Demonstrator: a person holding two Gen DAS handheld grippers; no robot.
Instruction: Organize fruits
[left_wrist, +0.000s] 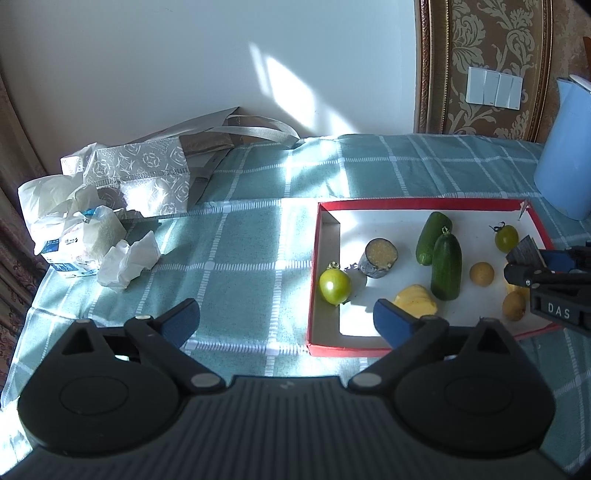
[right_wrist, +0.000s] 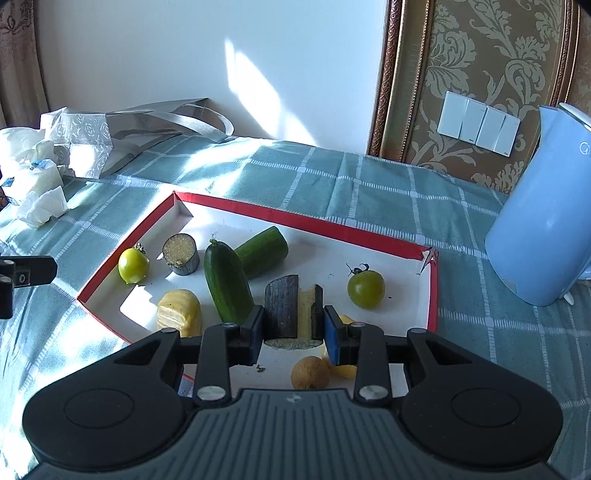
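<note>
A red-rimmed white tray (left_wrist: 327, 210) (right_wrist: 295, 221) holds two cucumbers (left_wrist: 446, 271) (right_wrist: 227, 282), two green tomatoes (left_wrist: 335, 286) (right_wrist: 365, 290), a dark-skinned cut stalk piece (left_wrist: 377, 257) (right_wrist: 180, 254), a yellow peeled piece (left_wrist: 415, 301) (right_wrist: 179, 312) and small brown round fruits (left_wrist: 481, 273) (right_wrist: 309, 373). My right gripper (right_wrist: 293, 328) is shut on a dark-skinned stalk piece (right_wrist: 284, 312) over the tray's near right part; it shows in the left wrist view (left_wrist: 532, 258). My left gripper (left_wrist: 286, 321) is open and empty over the cloth at the tray's left edge.
A checked teal cloth (left_wrist: 240, 240) covers the table. A patterned gift bag (left_wrist: 147, 173), a tissue pack and crumpled tissues (left_wrist: 125, 258) lie at the far left. A light blue jug (right_wrist: 543, 229) stands right of the tray. The wall is behind.
</note>
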